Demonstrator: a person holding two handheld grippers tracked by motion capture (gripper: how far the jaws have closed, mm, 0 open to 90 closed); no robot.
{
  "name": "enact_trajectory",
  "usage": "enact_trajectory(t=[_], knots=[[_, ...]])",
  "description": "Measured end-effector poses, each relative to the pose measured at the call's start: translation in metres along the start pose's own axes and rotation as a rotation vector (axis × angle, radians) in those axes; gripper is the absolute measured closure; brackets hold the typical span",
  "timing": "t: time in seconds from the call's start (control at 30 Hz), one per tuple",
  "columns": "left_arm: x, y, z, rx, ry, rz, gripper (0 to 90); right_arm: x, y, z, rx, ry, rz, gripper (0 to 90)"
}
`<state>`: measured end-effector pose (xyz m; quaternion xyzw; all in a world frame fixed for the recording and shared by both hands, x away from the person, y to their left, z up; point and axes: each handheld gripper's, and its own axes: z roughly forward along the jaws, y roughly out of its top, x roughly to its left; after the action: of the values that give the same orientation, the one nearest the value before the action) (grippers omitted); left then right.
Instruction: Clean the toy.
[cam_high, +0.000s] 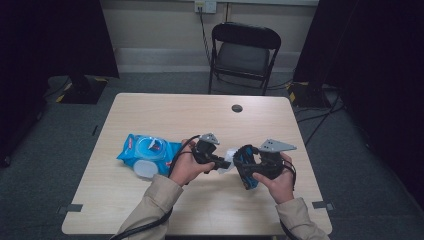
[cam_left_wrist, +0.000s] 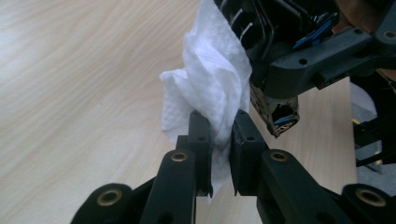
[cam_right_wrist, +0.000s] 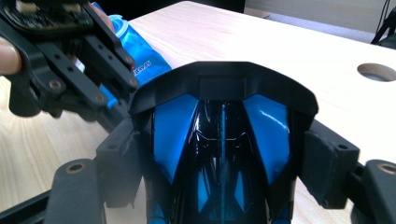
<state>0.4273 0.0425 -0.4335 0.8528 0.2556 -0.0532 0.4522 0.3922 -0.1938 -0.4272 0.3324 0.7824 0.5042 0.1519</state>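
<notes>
My left gripper (cam_left_wrist: 219, 133) is shut on a crumpled white wipe (cam_left_wrist: 210, 79), which stands up from its jaws. In the high view the left gripper (cam_high: 227, 164) holds the wipe (cam_high: 229, 155) against the right gripper's load at the table's middle front. My right gripper (cam_right_wrist: 224, 165) is shut on a glossy black-and-blue moulded object (cam_right_wrist: 222, 135), its pads (cam_right_wrist: 327, 168) pressing on both sides. The right gripper (cam_high: 248, 165) holds that object (cam_high: 251, 181) just above the table.
A blue wet-wipe pack (cam_high: 147, 151) with its round lid flipped open lies on the wooden table (cam_high: 200, 115) to the left of the hands; its corner (cam_right_wrist: 140, 60) shows behind the left gripper. A cable hole (cam_high: 237, 108) sits at the far edge. A black folding chair (cam_high: 244, 52) stands beyond the table.
</notes>
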Motion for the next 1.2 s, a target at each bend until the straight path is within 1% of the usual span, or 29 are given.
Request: enact_trajectory(t=[0.1,0.23,0.37,0.47,0.6,0.73,0.9,1.0,1.03,1.07,1.13,1.2], knots=[[-0.003,0.000,0.005,-0.004,-0.017,0.005,80.5,0.001,0.001,0.000,-0.005,0.003,-0.002,25.5],[-0.006,0.000,0.010,0.001,-0.020,0.012,80.4,0.001,0.000,0.001,0.000,0.000,0.005,25.5],[-0.009,-0.003,0.015,0.019,-0.024,0.029,80.4,0.000,0.000,0.001,-0.003,0.001,0.014,25.5],[-0.010,-0.007,0.021,0.035,-0.033,0.044,80.4,0.001,0.003,0.002,-0.003,-0.001,0.009,25.5],[-0.012,-0.010,0.028,0.040,-0.043,0.051,80.4,0.002,0.008,0.003,-0.013,0.000,0.014,25.5],[-0.012,-0.012,0.031,0.036,-0.044,0.051,80.4,0.001,0.013,0.005,-0.017,0.002,0.023,25.5],[-0.012,-0.016,0.032,0.045,-0.048,0.054,80.4,0.003,0.021,0.008,-0.016,0.002,0.013,25.5],[-0.013,-0.020,0.034,0.044,-0.058,0.044,80.3,0.004,0.028,0.009,-0.025,0.006,0.013,25.5],[-0.013,-0.020,0.034,0.044,-0.058,0.044,80.3,0.004,0.028,0.009,-0.025,0.006,0.013,25.5],[-0.013,-0.022,0.035,0.048,-0.058,0.043,80.3,0.005,0.032,0.009,-0.027,0.008,0.011,25.5],[-0.013,-0.024,0.036,0.062,-0.053,0.035,80.2,0.005,0.035,0.009,-0.029,0.010,0.010,25.5],[-0.010,-0.027,0.033,0.058,-0.052,0.026,80.2,0.005,0.036,0.009,-0.034,0.010,0.012,25.5]])
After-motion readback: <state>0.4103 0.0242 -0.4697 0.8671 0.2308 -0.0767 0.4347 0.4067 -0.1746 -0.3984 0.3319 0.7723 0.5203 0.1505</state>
